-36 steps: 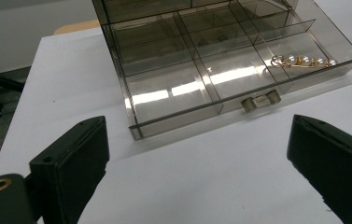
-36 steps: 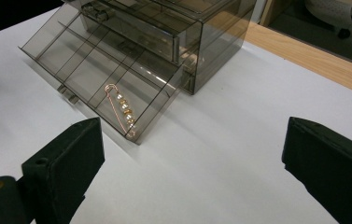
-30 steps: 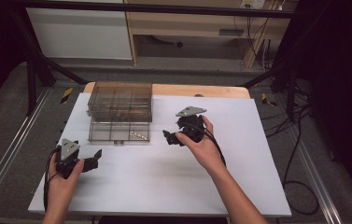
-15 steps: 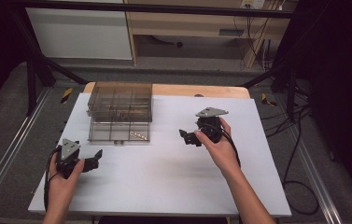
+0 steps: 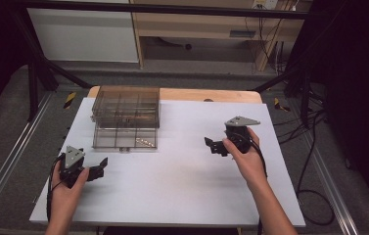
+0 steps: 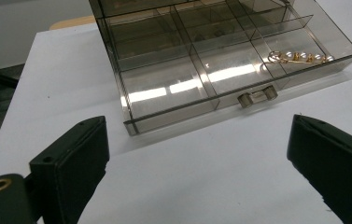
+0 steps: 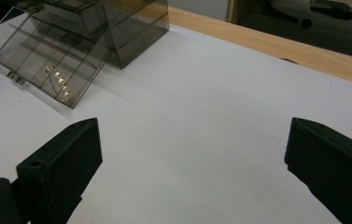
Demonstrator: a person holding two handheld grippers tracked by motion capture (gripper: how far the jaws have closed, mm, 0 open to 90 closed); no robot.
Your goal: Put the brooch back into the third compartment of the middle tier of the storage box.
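Both tools [image 5: 98,169] [image 5: 211,145] gape released near the smoky clear-plastic drawer [image 5: 125,138] holding gold beads [image 6: 299,57].

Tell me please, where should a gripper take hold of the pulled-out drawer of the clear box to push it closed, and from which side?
Probably at the small handle in the middle of the drawer front wall, coming from the person's side of the table. The drawer stands open toward that side, and the handle is the only part that sticks out; the walls are thin and smooth. The open left gripper is nearest.
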